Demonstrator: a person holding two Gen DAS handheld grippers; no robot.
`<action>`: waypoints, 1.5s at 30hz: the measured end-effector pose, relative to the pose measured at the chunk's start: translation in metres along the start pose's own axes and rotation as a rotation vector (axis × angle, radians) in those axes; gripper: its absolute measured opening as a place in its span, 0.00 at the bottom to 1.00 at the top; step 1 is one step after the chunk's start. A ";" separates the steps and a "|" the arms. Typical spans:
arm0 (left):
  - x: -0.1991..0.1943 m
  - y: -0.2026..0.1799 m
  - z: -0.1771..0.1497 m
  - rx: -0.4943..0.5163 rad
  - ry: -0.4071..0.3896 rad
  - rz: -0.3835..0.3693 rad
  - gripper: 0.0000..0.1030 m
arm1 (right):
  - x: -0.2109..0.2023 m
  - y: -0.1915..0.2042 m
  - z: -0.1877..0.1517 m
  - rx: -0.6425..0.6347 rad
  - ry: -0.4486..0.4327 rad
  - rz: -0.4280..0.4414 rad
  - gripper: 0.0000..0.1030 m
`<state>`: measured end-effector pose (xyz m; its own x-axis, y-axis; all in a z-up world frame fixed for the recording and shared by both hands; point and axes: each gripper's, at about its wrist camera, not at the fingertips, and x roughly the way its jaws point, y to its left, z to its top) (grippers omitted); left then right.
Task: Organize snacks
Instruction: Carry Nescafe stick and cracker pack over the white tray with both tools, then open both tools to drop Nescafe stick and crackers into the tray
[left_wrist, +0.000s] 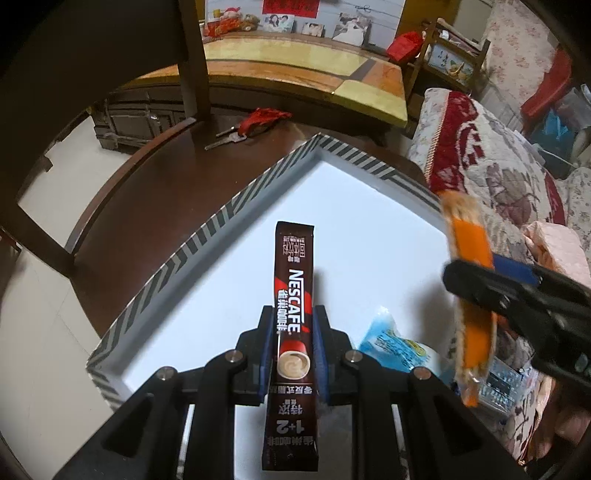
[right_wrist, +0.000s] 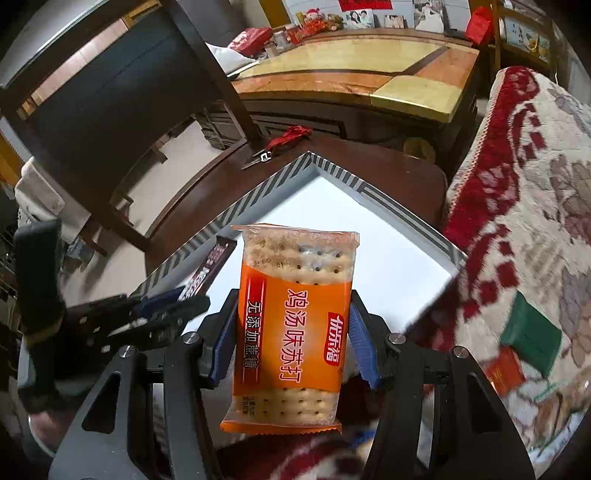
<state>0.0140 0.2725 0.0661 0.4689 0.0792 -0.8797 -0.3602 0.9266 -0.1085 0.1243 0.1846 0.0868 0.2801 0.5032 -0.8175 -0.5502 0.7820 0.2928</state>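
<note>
Left wrist view: left hand-held gripper (left_wrist: 293, 332) pinches a dark brown Nescafe coffee stick sachet (left_wrist: 293, 295) over the white striped-rim tray (left_wrist: 221, 218) on the dark wooden table (left_wrist: 147, 192). Right hand-held gripper (right_wrist: 291, 332) clamps an orange soda-cracker packet (right_wrist: 295, 325) edgewise above the tray. Risk: grippers look close, possibly colliding; the sachet could slip.

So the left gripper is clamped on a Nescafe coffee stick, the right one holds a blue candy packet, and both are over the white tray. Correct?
Not quite. The right gripper holds an orange soda cracker packet, as the right wrist view shows. The left gripper is clamped on the Nescafe coffee stick, and both are over the white tray. The blue packet lies in the tray.
</note>
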 end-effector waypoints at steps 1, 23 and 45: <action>0.003 0.001 0.001 -0.002 0.005 0.000 0.21 | 0.005 -0.001 0.003 -0.002 0.006 -0.003 0.53; 0.018 0.002 -0.005 -0.061 0.010 0.039 0.66 | 0.037 -0.012 -0.002 0.083 -0.022 0.036 0.53; -0.048 -0.097 -0.045 0.106 -0.083 -0.051 0.83 | -0.103 -0.069 -0.111 0.195 -0.182 -0.036 0.57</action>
<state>-0.0102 0.1622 0.0983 0.5508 0.0572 -0.8327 -0.2488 0.9636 -0.0984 0.0466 0.0377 0.0959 0.4435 0.5182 -0.7313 -0.3805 0.8476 0.3699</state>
